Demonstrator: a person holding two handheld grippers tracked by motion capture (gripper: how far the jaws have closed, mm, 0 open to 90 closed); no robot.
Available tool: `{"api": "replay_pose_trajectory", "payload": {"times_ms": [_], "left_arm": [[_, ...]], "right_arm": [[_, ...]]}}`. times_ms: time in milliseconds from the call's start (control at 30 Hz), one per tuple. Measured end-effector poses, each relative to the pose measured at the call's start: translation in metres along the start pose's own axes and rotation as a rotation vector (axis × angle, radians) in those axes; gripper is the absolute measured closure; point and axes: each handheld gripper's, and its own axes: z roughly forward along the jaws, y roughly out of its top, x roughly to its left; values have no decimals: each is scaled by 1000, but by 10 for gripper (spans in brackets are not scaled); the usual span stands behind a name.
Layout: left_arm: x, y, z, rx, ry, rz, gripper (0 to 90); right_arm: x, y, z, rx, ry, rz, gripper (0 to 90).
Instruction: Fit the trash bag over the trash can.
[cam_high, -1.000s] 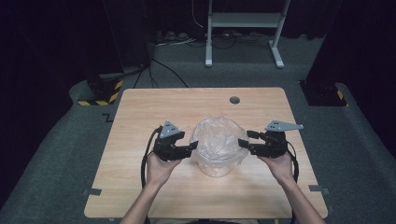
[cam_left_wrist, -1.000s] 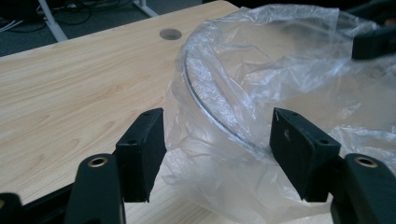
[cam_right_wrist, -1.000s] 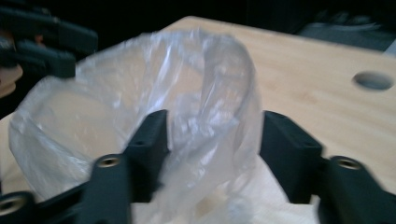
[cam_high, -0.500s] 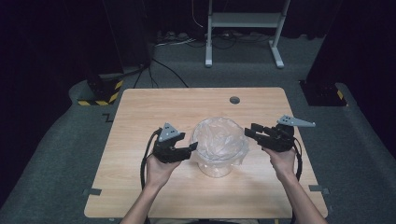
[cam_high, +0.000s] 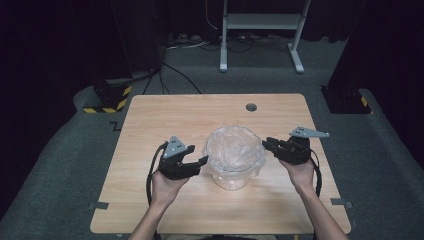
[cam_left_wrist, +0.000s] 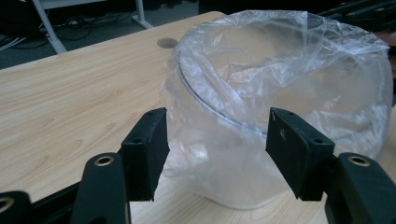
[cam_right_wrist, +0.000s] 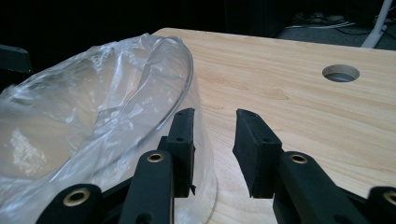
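A clear round tub (cam_high: 234, 159) lined with a crinkled clear plastic bag (cam_high: 235, 145) stands at the middle of the wooden table (cam_high: 165, 115). My left gripper (cam_high: 201, 161) is at the tub's left side, open. In the left gripper view (cam_left_wrist: 217, 149) loose bag film (cam_left_wrist: 280, 79) and the tub's wall lie between and beyond the jaws. My right gripper (cam_high: 267, 145) is at the tub's right rim; its jaws have just been closing. In the right gripper view (cam_right_wrist: 214, 140) they stand narrow with bare table in the gap, the left finger (cam_right_wrist: 183, 140) right beside the bag-covered tub (cam_right_wrist: 93, 107).
A round cable hole (cam_high: 251, 107) sits in the table near its far edge, also seen in the right gripper view (cam_right_wrist: 341, 73). Beyond the table are a white stand (cam_high: 260, 30), cables and a yellow-black striped base (cam_high: 107, 107) on grey carpet.
The right gripper's jaws have narrowed, and that hand drew slightly back from the bag's rim. The left gripper and the tub have stayed in place.
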Motion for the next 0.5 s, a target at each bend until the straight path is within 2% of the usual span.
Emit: {"api": "replay_pose_trajectory", "payload": {"times_ms": [133,233,300,400,500], "left_arm": [[0,-8,-2,8,2,-5,389],[0,-13,5,25,-7,-16,388],[-1,-15,8,35,-10,-16,389],[0,-16,11,39,-12,-17,389],[0,-16,11,36,-5,-20,391]], "right_arm": [[4,-10,3,36,4,-8,632],[6,-22,15,93,-40,-34,618],[2,-26,20,103,-43,-8,594],[-1,-24,17,73,-59,10,573],[-1,-15,2,12,-76,15,559]]}}
